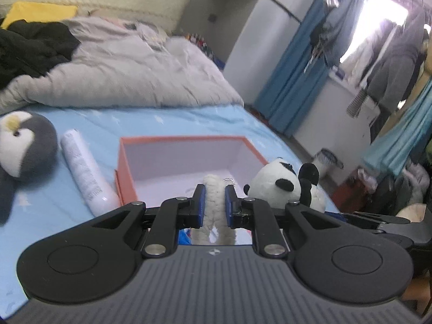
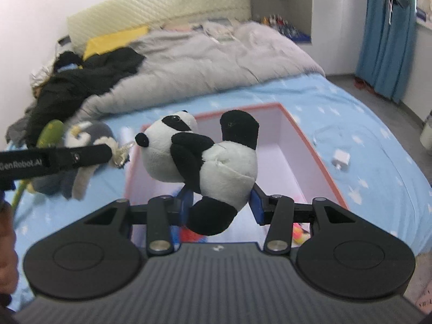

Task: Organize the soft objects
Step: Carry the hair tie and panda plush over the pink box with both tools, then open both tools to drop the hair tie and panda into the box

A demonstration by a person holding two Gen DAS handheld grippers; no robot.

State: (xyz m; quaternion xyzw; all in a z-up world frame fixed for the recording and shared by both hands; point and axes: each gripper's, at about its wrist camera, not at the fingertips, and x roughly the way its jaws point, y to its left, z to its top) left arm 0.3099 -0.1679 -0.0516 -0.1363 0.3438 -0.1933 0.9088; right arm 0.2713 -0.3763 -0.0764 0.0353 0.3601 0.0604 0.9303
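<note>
Carrying toys to the box: the left gripper (image 1: 215,202) is pinching a fleecy toy (image 1: 214,197), the right gripper (image 2: 220,206) is clamping the panda (image 2: 205,159), both over the box (image 2: 321,162). Next, lowering and releasing inside; the penguin (image 1: 21,145) is waiting beyond.

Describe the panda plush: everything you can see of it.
The panda plush is a small stuffed toy of soft white fabric with black ears, eye patches, arms and legs and a black nose. The right gripper is shut on its lower body, blue pads pressing either side. It is held off the bed, tipped on its side with its head toward the left and one leg pointing up, over the open orange box. Nothing else touches it.
</note>
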